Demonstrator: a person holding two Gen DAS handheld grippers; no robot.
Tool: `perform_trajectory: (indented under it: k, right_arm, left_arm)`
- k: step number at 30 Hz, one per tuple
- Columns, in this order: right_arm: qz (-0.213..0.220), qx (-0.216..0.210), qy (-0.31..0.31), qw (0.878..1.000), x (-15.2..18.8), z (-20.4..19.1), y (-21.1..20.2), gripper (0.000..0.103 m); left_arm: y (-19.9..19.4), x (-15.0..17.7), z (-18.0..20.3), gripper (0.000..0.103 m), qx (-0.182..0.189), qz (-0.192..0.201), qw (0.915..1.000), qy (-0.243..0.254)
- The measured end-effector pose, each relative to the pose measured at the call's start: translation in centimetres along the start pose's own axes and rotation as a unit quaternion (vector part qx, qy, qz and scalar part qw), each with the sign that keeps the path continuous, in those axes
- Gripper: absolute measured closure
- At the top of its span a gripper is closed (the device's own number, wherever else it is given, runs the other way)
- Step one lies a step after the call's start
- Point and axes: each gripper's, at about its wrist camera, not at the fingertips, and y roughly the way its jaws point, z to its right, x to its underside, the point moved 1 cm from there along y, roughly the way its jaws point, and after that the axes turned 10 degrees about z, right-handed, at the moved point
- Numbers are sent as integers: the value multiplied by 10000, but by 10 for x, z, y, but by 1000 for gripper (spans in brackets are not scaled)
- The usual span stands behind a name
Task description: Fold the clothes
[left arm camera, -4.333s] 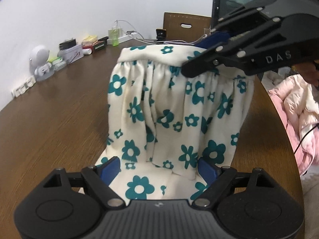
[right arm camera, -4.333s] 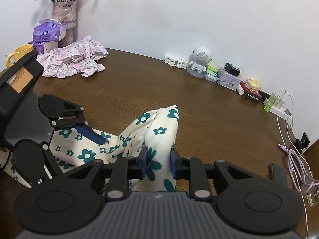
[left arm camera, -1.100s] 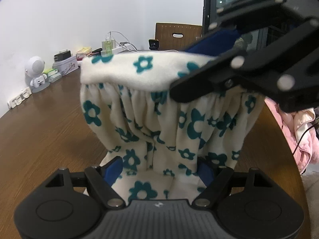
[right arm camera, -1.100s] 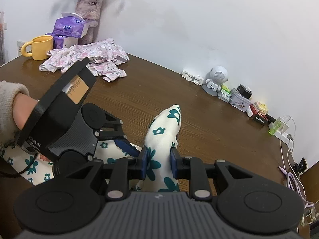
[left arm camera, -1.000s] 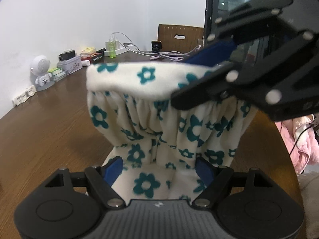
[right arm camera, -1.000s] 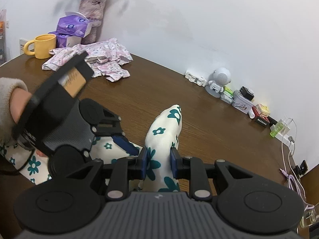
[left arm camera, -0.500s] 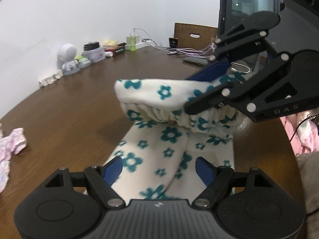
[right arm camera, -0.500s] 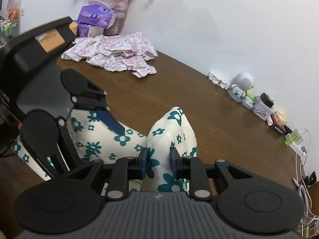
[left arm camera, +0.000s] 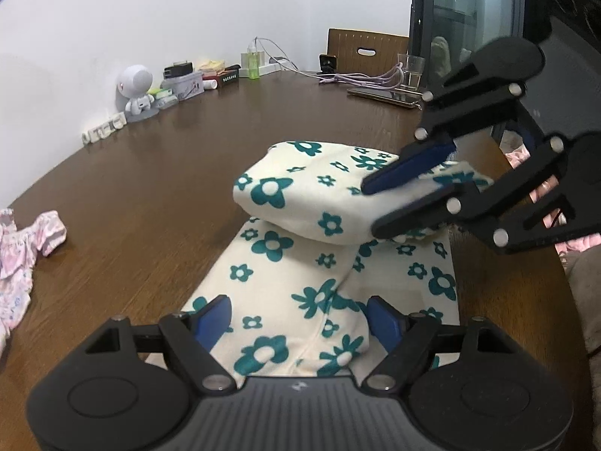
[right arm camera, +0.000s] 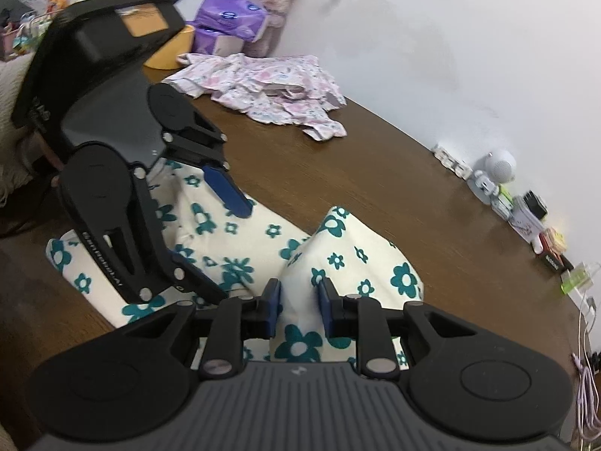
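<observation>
Both grippers work one floral garment (left arm camera: 300,289): the right gripper (right arm camera: 298,306), clamped on its bunched end, has swung that end down over the part lying between the left gripper's (left arm camera: 298,317) spread fingers, seemingly unpinched. Fold nearly laid.

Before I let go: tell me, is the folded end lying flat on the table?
No, the right gripper holds the floral garment's folded end raised.

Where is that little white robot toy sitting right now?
The white robot figurine stands at the table's far edge against the wall, upper left in the left wrist view, beside a small tin.
</observation>
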Motion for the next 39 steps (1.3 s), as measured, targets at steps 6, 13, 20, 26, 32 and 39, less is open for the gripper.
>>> perform_trajectory:
  k: [6,13,20,26,32,39]
  right_arm:
    - [51,-15,-67,10000,3,-9,1,85]
    - [90,-94,-8,9999,6,-14,5,85]
    - [149,-89,135,9998,11,-17,8,86]
    - [430,-189,359,9982,12,-10,0,83]
    - [866,25,1240,9885,17,26,-34,68]
    - [827,538,2498,9633,61,78,-53,68]
  left_arm:
    - [1,2,-3,25,5,-20,10000,-59]
    - [2,4,-4,25,-16,-34,10000,-42]
    - [1,5,-4,24,-14,-44,10000,-28]
    - [2,4,-3,23,-35,-52,10000,-28]
    - [-9,-5,-3,23,-158,127,9995,-224]
    - [-13,-37,0,24,-360,779,9911,-1022]
